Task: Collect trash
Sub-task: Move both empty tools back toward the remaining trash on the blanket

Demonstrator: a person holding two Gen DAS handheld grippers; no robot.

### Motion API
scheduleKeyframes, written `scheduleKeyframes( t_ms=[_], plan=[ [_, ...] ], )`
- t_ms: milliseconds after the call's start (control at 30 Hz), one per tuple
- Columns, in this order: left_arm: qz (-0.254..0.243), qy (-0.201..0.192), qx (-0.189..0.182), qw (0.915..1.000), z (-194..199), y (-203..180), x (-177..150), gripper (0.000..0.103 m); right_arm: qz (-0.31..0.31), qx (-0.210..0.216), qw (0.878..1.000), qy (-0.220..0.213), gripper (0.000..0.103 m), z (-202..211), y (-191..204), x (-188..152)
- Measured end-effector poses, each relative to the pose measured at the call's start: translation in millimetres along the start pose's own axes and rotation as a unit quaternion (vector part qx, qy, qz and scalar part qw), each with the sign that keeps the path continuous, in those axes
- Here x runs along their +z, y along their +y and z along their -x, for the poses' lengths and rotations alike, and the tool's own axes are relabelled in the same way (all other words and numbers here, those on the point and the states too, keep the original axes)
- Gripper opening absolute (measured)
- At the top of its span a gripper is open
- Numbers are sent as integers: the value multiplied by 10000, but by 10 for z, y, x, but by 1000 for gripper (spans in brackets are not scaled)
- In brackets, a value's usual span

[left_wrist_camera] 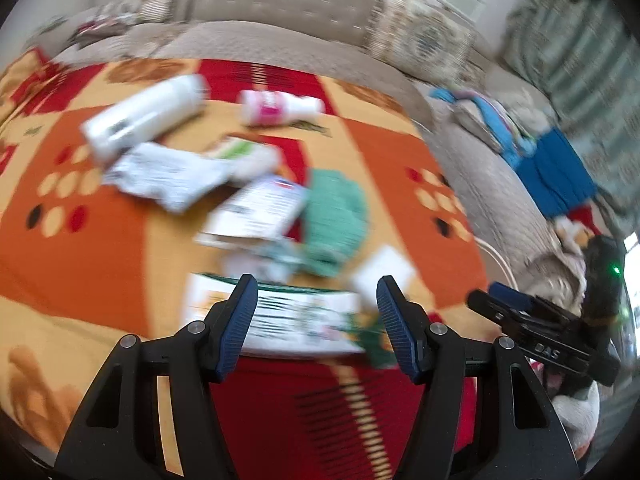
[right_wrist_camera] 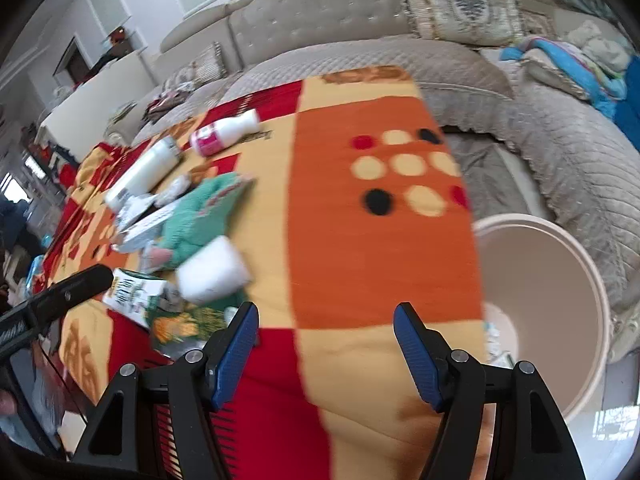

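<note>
Two empty claws, left claw [left_wrist_camera: 312, 304] and right claw [right_wrist_camera: 324, 330], gaping over patterned worktop cloth [right_wrist_camera: 380, 248], litter beside it, pale bin [right_wrist_camera: 560, 312] right of it, grey sofa [right_wrist_camera: 360, 16] behind.

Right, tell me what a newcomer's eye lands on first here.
First the loud orange, red and yellow patterned cloth, with a heap of litter on its left part: a white bottle, a pink-labelled bottle, a green cloth and cartons. Next the pale bin standing off the cloth's right edge. Both tools, left and right, hang open and empty.
</note>
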State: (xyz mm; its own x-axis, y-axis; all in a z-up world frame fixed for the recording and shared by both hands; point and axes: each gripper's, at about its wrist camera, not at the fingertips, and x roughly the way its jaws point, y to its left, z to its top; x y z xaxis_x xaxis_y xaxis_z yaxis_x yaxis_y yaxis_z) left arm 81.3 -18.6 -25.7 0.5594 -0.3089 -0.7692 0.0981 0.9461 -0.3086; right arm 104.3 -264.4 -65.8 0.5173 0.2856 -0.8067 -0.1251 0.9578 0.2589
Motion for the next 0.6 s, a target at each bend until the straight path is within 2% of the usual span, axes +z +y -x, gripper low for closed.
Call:
scheduleKeyframes(
  t_ms=[167,300,400,600],
  plan=[
    [405,-104,240,9988,49,475,105,61,192,136,9997,87,68,-178,309,201],
    [897,-119,276,9955,-12,801,220,61,235,334,9990,158,68,-302,497,358],
    [1338,-151,248,9906,-90,1062,301,61,260,509,9980,252,75,-433,651,464],
    [2043,-267,47,9785,-281,1360,451,62,317,701,9959,478,75,-736,855,604]
  ],
)
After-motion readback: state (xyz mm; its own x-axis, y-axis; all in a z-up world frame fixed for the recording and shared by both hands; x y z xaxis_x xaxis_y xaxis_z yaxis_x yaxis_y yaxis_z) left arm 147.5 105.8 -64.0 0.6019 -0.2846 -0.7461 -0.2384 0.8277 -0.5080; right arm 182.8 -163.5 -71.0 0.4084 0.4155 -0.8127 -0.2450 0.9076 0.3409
